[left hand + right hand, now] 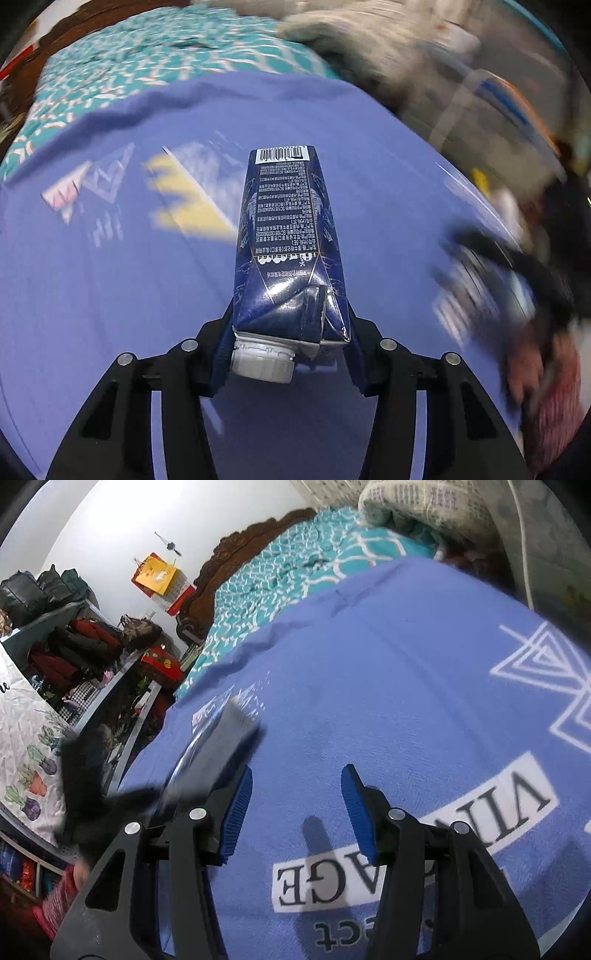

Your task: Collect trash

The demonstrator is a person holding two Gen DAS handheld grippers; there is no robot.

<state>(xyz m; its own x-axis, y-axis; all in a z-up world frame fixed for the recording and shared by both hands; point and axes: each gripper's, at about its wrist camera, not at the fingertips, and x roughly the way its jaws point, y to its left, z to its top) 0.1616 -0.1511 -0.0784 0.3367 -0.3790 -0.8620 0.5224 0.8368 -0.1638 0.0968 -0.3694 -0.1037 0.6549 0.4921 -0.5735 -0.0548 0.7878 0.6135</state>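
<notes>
A dark blue drink carton [288, 229] with a white screw cap [263, 360] sits between the blue pads of my left gripper [291, 321], which is shut on its cap end. The carton points away from the camera, above a blue blanket [110, 295]. In the right wrist view the same carton [225, 742] is a blurred streak at the left. My right gripper [297, 775] stands open over the blue blanket [369, 664] with nothing between its fingers. It also shows as a dark blur [498, 273] at the right of the left wrist view.
The blanket carries white triangle prints and lettering [406, 849] and covers a bed with a teal patterned spread [295, 565]. A carved wooden headboard [240, 546] stands behind. Cluttered shelves [92, 646] line the left side. A red-pink sleeve [546, 387] is at the right.
</notes>
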